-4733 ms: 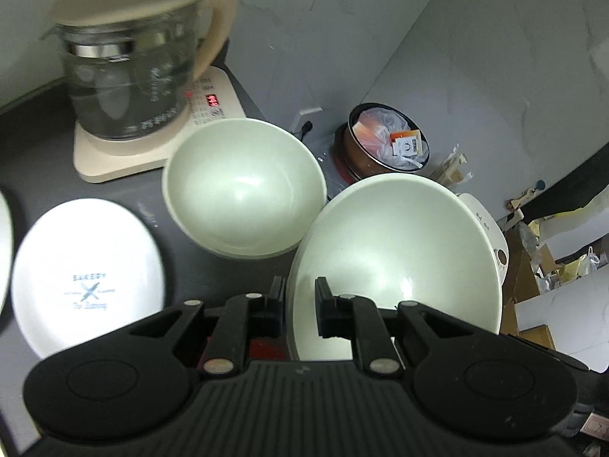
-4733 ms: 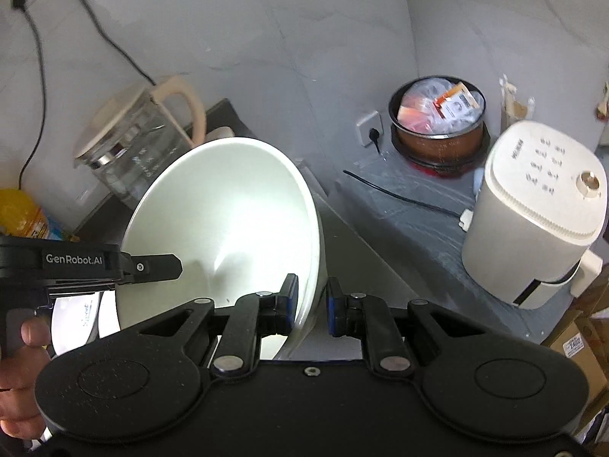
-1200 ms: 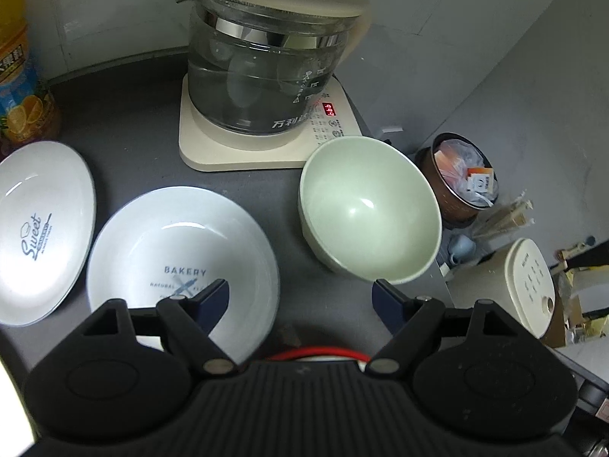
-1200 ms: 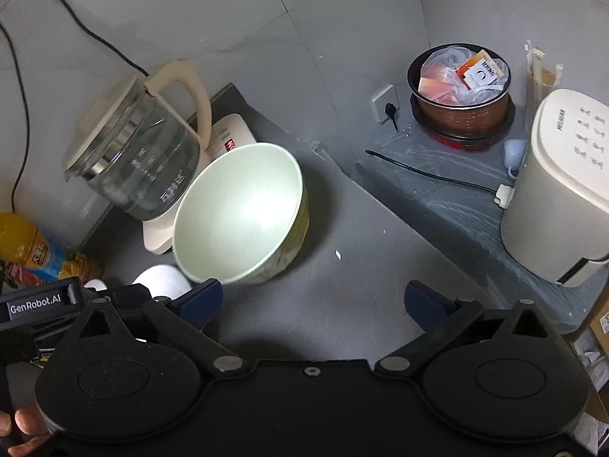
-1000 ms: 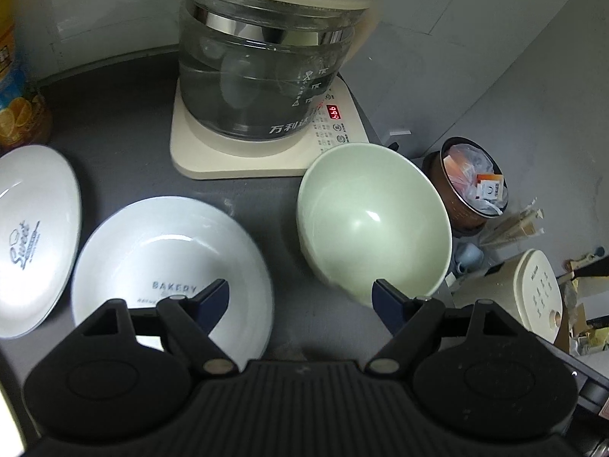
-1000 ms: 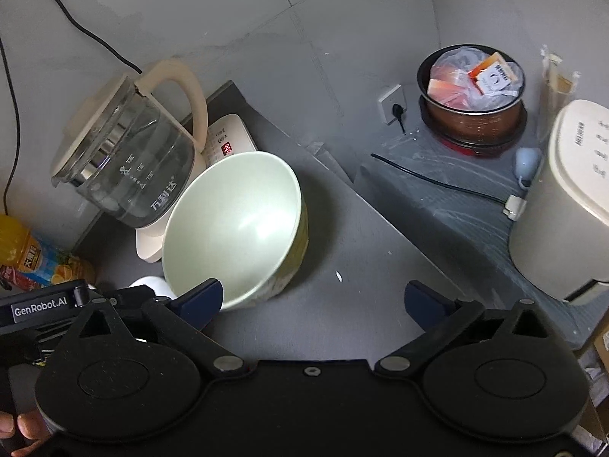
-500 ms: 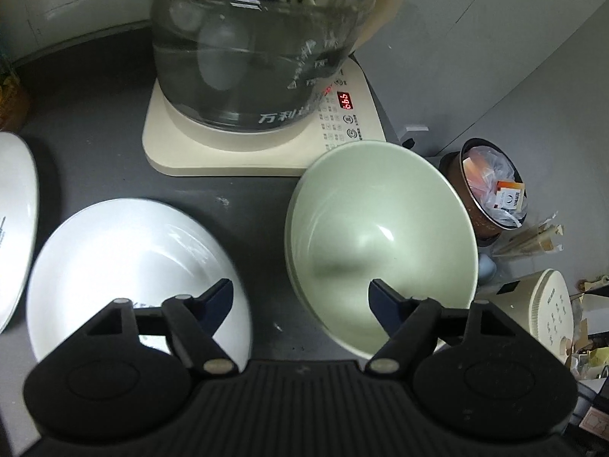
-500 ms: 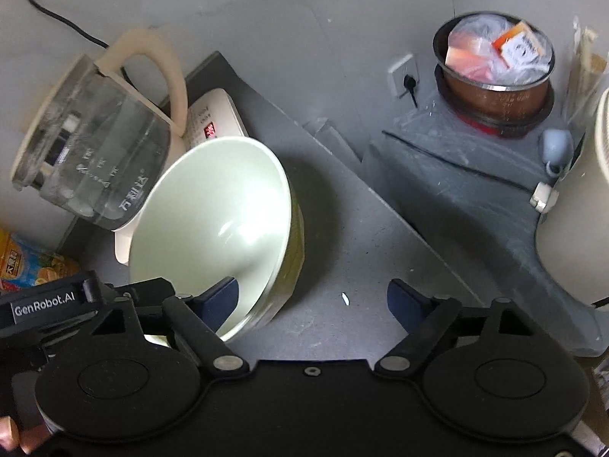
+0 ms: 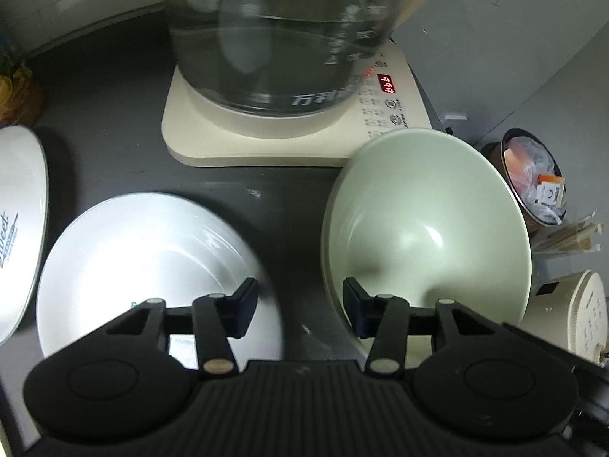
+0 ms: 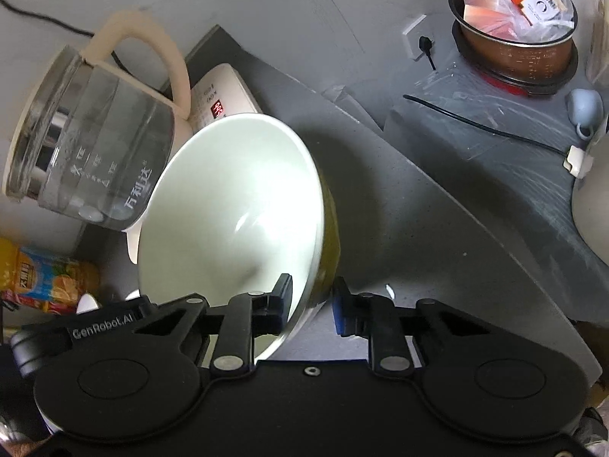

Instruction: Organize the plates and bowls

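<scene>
The pale green bowl stack [image 9: 426, 224] sits on the dark counter in front of the kettle base; it also shows in the right wrist view [image 10: 236, 198]. My left gripper [image 9: 300, 312] is open, its right finger over the bowl's near left rim and its left finger over a white plate [image 9: 144, 259]. A second white plate [image 9: 19, 224] lies at the far left. My right gripper [image 10: 312, 304] is open and straddles the bowl's near right rim, one finger inside and one outside.
A glass kettle [image 9: 278, 34] on its cream base [image 9: 289, 137] stands just behind the bowls. An orange juice bottle [image 10: 42, 282] is at the left. Off the counter's right edge are a pot with packets [image 10: 514, 26] and a white appliance [image 9: 571, 316].
Both grippers have moved down and closer to the green bowl stack. Their jaws have narrowed from wide open and now straddle the rim on either side. The bowls have not moved.
</scene>
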The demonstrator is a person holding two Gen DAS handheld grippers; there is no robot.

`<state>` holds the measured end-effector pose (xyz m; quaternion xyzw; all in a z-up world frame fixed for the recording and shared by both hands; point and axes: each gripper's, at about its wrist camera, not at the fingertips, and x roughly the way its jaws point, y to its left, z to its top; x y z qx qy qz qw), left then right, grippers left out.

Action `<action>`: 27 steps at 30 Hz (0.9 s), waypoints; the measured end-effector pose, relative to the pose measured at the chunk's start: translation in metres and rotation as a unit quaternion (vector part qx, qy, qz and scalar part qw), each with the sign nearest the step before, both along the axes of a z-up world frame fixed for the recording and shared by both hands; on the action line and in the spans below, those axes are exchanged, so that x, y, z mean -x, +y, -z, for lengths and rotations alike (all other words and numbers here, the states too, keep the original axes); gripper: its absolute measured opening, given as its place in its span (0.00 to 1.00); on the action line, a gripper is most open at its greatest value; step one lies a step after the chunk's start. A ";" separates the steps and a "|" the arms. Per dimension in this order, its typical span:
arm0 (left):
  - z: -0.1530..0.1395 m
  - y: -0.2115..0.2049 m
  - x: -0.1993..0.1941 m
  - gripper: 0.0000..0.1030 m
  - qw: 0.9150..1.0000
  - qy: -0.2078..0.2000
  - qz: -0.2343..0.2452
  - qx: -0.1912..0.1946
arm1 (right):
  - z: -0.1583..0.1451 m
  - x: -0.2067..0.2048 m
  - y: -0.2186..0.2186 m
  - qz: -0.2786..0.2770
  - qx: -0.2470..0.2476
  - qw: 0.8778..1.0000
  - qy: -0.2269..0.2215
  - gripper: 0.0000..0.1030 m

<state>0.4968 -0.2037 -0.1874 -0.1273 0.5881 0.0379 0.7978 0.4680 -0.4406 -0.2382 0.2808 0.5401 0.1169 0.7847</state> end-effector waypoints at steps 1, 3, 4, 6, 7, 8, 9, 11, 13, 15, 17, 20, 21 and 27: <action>0.000 0.002 0.000 0.39 1.000 0.002 0.001 -0.001 | -0.001 0.001 0.001 0.000 -0.001 1.000 -0.001 0.22; -0.001 0.005 0.001 0.28 1.000 0.004 0.002 -0.008 | -0.004 0.006 0.003 0.001 -0.003 1.000 -0.006 0.21; -0.002 0.007 0.002 0.22 1.000 0.004 0.000 -0.007 | -0.005 0.007 0.004 0.002 -0.005 1.000 -0.008 0.21; -0.003 0.013 0.004 0.17 1.000 0.003 -0.002 0.006 | -0.009 0.011 0.005 0.001 -0.006 1.000 -0.011 0.19; -0.004 0.015 0.005 0.14 1.000 0.000 0.000 0.011 | -0.011 0.013 0.005 0.002 -0.002 1.000 -0.015 0.18; -0.006 0.017 0.007 0.14 1.000 0.000 0.001 0.014 | -0.014 0.015 0.004 0.003 -0.002 1.000 -0.018 0.18; -0.007 0.018 0.008 0.14 1.000 0.000 0.001 0.017 | -0.016 0.016 0.004 0.004 -0.003 1.000 -0.019 0.18; -0.010 0.020 0.011 0.14 1.000 -0.007 0.005 0.025 | -0.018 0.020 0.004 0.008 -0.003 1.000 -0.023 0.18; -0.013 0.021 0.012 0.13 1.000 -0.011 0.008 0.028 | -0.020 0.024 0.003 0.014 -0.004 1.000 -0.024 0.18; -0.017 0.021 0.014 0.13 0.999 -0.017 0.014 0.031 | -0.022 0.029 0.001 0.021 -0.007 0.999 -0.024 0.17; -0.023 0.021 0.017 0.13 0.999 -0.025 0.019 0.038 | -0.026 0.033 -0.001 0.025 -0.008 0.999 -0.028 0.17; -0.031 0.021 0.019 0.13 0.998 -0.030 0.023 0.046 | -0.034 0.040 -0.003 0.032 -0.009 0.999 -0.032 0.17; -0.034 0.021 0.021 0.13 0.998 -0.033 0.026 0.047 | -0.036 0.042 -0.004 0.034 -0.011 0.999 -0.034 0.17; -0.060 0.025 0.031 0.13 0.996 -0.054 0.039 0.058 | -0.054 0.055 -0.007 0.047 -0.023 0.998 -0.042 0.17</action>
